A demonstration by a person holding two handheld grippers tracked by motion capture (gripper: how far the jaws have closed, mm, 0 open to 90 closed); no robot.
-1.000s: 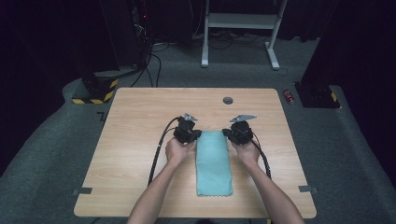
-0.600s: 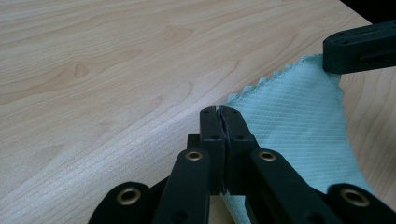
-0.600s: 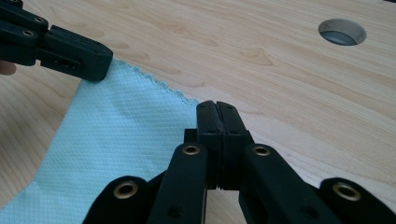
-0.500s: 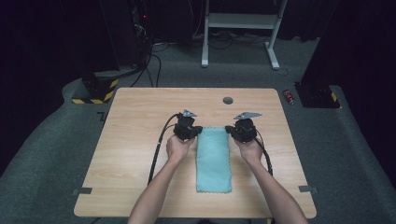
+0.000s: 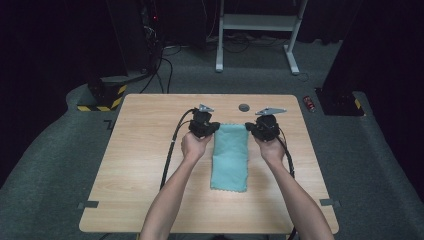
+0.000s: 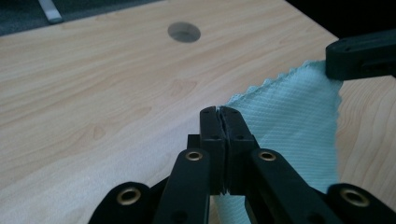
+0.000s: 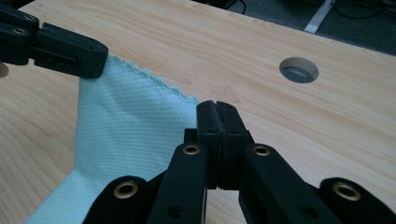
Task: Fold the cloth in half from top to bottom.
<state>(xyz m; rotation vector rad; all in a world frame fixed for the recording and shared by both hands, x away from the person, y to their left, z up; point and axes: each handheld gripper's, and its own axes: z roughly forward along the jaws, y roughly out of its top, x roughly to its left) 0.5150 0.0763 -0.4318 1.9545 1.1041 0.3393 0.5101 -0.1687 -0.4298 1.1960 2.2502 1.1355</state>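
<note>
A light teal cloth (image 5: pixel 230 160) lies lengthwise on the wooden table (image 5: pixel 145 170), its far edge raised between the two grippers. My left gripper (image 5: pixel 214 127) is shut on the cloth's far left corner, and my right gripper (image 5: pixel 250 128) is shut on the far right corner. In the left gripper view the jaws (image 6: pixel 219 112) meet on the cloth (image 6: pixel 294 121), with the other gripper (image 6: pixel 359 53) pinching the opposite corner. In the right gripper view the jaws (image 7: pixel 216 109) clamp the cloth (image 7: pixel 126 130), and the other gripper (image 7: pixel 60 46) holds the far corner.
A round hole (image 5: pixel 244 107) sits in the table just beyond the cloth. Black cables (image 5: pixel 170 150) trail from the grippers along the forearms. On the floor are a yellow-and-black striped base (image 5: pixel 100 100) at the left, a small red object (image 5: pixel 310 103) at the right, and white desk legs (image 5: pixel 292 50) behind.
Both hands have risen and moved toward the table's far side together. The cloth's far edge has gone with them, and its near end has slid forward.
</note>
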